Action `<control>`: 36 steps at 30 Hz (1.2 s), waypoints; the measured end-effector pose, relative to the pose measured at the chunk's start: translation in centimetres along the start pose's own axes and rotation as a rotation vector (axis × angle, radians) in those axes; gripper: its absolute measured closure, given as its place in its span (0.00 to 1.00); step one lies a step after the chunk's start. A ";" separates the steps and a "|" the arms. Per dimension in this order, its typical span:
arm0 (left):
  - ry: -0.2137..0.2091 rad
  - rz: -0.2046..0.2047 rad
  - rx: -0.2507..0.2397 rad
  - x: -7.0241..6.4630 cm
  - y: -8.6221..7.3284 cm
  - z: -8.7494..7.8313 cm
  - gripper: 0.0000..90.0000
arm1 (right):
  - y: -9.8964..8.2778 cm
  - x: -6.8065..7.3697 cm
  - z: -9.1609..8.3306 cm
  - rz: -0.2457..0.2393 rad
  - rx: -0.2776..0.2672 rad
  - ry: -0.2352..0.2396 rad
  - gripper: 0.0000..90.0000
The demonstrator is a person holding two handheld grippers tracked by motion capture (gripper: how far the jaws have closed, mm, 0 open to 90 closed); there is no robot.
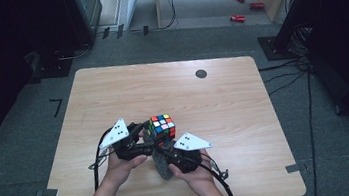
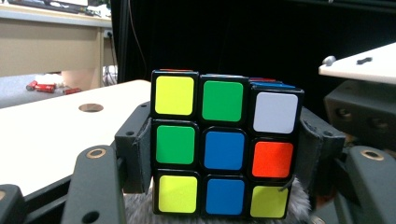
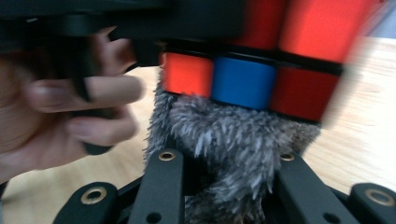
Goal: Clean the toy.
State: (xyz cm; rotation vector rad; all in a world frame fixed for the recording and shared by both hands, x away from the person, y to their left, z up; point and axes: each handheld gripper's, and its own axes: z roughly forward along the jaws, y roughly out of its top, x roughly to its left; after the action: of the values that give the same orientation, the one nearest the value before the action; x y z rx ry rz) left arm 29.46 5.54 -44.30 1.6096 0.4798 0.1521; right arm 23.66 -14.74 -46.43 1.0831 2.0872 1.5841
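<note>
A grey fluffy cloth (image 3: pixel 233 140) is clamped in the closed right gripper (image 1: pixel 165 154) and pressed against the underside of the puzzle cube (image 2: pixel 224 144). The cube is pinched at mid-opening by the left gripper (image 1: pixel 147 131), above the table (image 1: pixel 223 97).

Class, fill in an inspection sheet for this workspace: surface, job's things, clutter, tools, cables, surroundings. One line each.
Surface: light wooden table with one round hole.
Job's things: scrambled Rubik's cube; grey fluffy cloth pressed against its underside.
Clutter: nothing seen on the table.
Tools: left tool shut on the cube's two sides; right tool shut on the fluffy cloth.
Cables: one black cable trails off the near edge from each tool; more lie on the floor at right.
Surroundings: grey carpet, red items on the floor beyond, dark stands at both sides.
</note>
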 end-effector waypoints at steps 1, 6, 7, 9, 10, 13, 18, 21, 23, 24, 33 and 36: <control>-0.001 0.002 -0.001 0.0 0.0 -0.1 0.40 | 0.0 0.0 0.0 -0.008 0.003 -0.002 0.84; 0.007 -0.011 -0.035 0.5 0.4 -0.8 0.40 | 0.4 -2.0 -1.0 0.027 -0.017 -0.042 0.84; 0.009 -0.012 -0.034 0.5 0.4 -0.8 0.40 | 0.5 -2.3 -1.3 0.028 -0.022 -0.057 0.84; 0.012 -0.013 -0.030 0.4 0.4 -0.7 0.40 | 0.5 -2.8 -1.5 0.046 -0.024 -0.069 0.84; 0.013 -0.016 -0.024 0.4 0.3 -0.6 0.40 | 0.4 -2.8 -1.4 0.050 -0.022 -0.067 0.84; 0.000 -0.014 -0.004 0.1 -0.1 0.0 0.40 | 0.1 -2.0 -0.6 0.054 0.001 -0.040 0.84; -0.008 -0.009 0.001 0.0 -0.2 0.1 0.40 | 0.0 -0.6 -0.1 0.048 0.021 0.001 0.84; 0.007 -0.013 -0.019 0.4 0.1 -0.6 0.40 | 0.3 -1.8 -0.6 0.071 -0.001 -0.005 0.84; 0.015 -0.022 -0.026 0.7 0.3 -1.0 0.40 | 0.3 -2.7 -1.0 0.087 -0.017 -0.034 0.84; 0.015 -0.024 -0.026 0.7 0.3 -1.1 0.40 | 0.3 -2.9 -1.1 0.092 -0.021 -0.042 0.84; -0.014 -0.016 -0.005 0.0 0.1 -0.3 0.40 | 0.1 -1.0 -0.3 0.076 -0.001 0.000 0.84; 0.000 -0.026 -0.021 0.5 0.3 -0.9 0.40 | 0.3 -1.4 -0.7 0.092 -0.009 0.001 0.84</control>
State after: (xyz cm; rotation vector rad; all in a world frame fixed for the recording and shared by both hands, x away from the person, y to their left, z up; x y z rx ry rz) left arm 29.66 6.59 -44.00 1.5820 0.4974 0.1370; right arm 24.30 -16.23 -46.16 1.1912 2.0559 1.6343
